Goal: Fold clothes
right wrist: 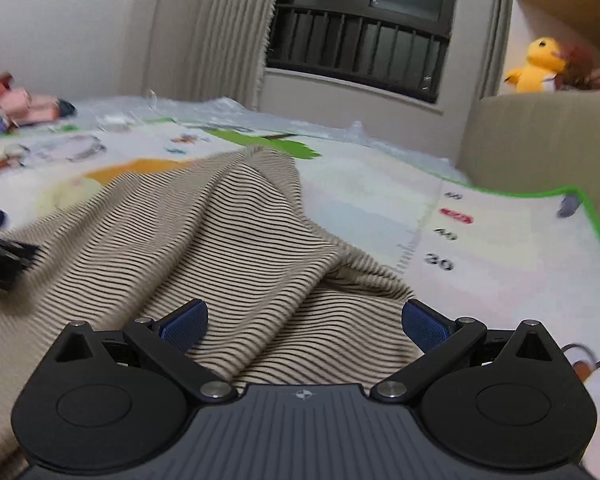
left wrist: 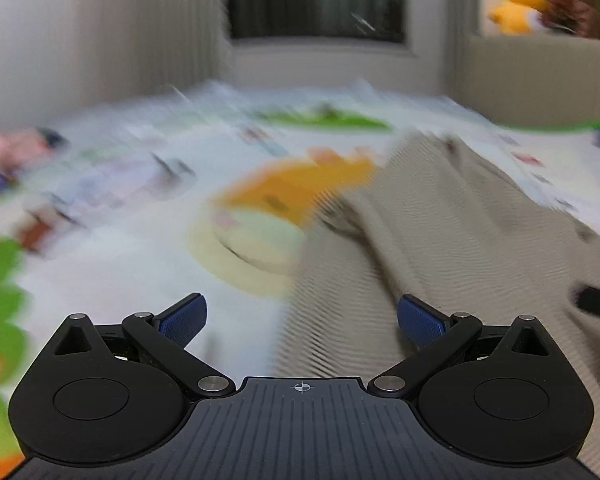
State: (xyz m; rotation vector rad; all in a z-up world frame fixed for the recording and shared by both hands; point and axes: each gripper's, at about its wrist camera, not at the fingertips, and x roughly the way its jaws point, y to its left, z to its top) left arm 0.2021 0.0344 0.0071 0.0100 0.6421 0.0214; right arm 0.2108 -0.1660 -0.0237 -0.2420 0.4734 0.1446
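Note:
A beige garment with thin dark stripes (right wrist: 204, 232) lies rumpled on a colourful play mat (right wrist: 500, 248). My right gripper (right wrist: 304, 320) is open and empty, just above the garment's near edge. My left gripper (left wrist: 302, 316) is open and empty at the garment's left edge; the garment (left wrist: 440, 232) fills the right half of the blurred left wrist view. The left gripper shows as a dark shape in the right wrist view (right wrist: 4, 260). The right gripper shows at the right edge of the left wrist view (left wrist: 598, 304).
The play mat (left wrist: 120, 200) covers the floor. A beige sofa side (right wrist: 540, 140) stands at right with a yellow plush toy (right wrist: 536, 66) on top. Curtains (right wrist: 208, 32) and a dark window (right wrist: 364, 28) are behind. Toys (right wrist: 16, 112) lie at far left.

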